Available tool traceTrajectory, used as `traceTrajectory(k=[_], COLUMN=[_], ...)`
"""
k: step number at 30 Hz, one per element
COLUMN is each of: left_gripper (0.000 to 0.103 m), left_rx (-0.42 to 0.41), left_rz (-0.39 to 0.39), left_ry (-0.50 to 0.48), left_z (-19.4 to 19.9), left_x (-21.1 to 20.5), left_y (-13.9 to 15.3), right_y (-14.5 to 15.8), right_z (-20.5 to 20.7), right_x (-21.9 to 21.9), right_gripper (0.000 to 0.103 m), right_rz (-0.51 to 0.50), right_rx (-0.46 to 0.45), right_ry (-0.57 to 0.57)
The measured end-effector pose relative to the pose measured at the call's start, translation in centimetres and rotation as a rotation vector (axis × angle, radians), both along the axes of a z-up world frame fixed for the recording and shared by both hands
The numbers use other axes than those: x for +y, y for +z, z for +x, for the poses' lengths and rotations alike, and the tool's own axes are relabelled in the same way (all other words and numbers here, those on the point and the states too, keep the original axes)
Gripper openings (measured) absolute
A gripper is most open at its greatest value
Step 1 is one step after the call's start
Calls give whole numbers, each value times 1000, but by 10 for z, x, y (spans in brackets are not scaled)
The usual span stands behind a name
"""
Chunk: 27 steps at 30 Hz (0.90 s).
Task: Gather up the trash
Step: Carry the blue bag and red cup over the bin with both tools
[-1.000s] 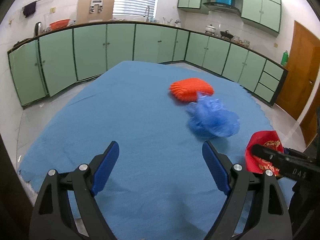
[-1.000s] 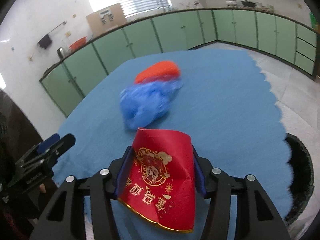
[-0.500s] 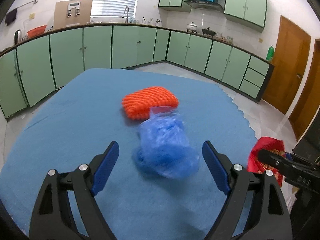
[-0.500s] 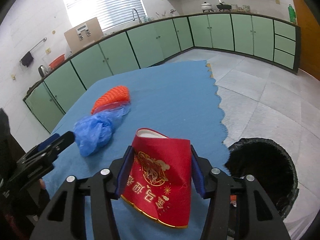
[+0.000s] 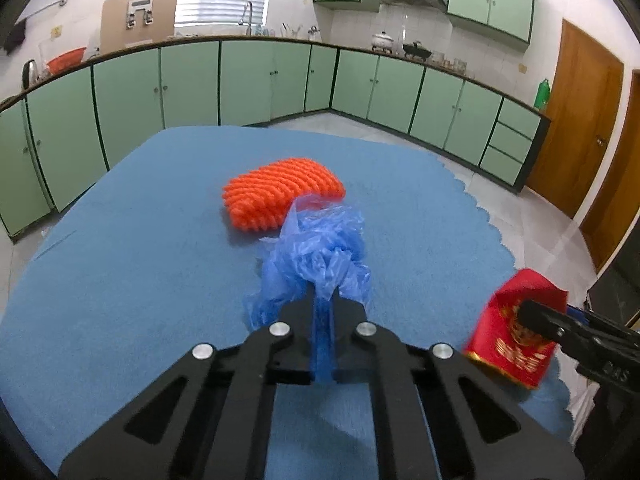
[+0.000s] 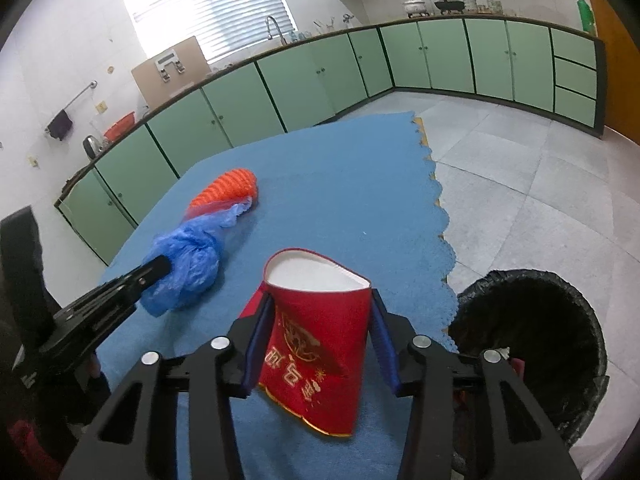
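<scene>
From the left wrist, the left tool is pressed together on a crumpled blue plastic bag, and a strip of the blue film shows squeezed between the two black fingers. The bag lies on the blue desk, bunched up just ahead of the fingertips. Its far end touches an orange ribbed sponge that sits flat further back on the desk. Over at the right edge of this view, the right tool holds a red paper cup with gold print (the cup is tilted, its rim pointing away). Green cabinets run around the room behind the desk.

From the right wrist, the right tool has the red paper cup between its blue pads, which press on the cup's two sides while the jaws are closing; the cup's open mouth is squashed into a flattened oval. The cup is above the near edge of the desk. Below and to the right stands a bin lined with a black bag on the tiled floor, just beside the desk's scalloped edge. To the left, the left tool grips the blue plastic bag, with the orange ribbed sponge beyond it.
</scene>
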<state>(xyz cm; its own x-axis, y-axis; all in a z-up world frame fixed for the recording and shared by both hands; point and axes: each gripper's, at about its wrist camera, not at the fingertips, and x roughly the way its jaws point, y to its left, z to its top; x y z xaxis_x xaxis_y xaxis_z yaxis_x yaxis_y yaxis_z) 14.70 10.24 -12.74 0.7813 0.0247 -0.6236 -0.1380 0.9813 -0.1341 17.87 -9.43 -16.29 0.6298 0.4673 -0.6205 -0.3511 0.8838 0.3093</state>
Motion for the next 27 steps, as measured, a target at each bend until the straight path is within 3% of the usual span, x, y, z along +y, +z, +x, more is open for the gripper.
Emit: traceTrajectory(k=[11, 27], left_gripper=[2, 2], left_rx=[-54, -124], left_rz=[26, 16], left_ry=[-68, -98], left_z=[-57, -70], left_x=[-30, -57], left_y=[29, 52], right_y=[29, 59], right_z=[-22, -50], right_x=[-6, -28], right_gripper=[45, 45], right_rz=[0, 3], right_rx=[-87, -176], right_ry=[7, -18])
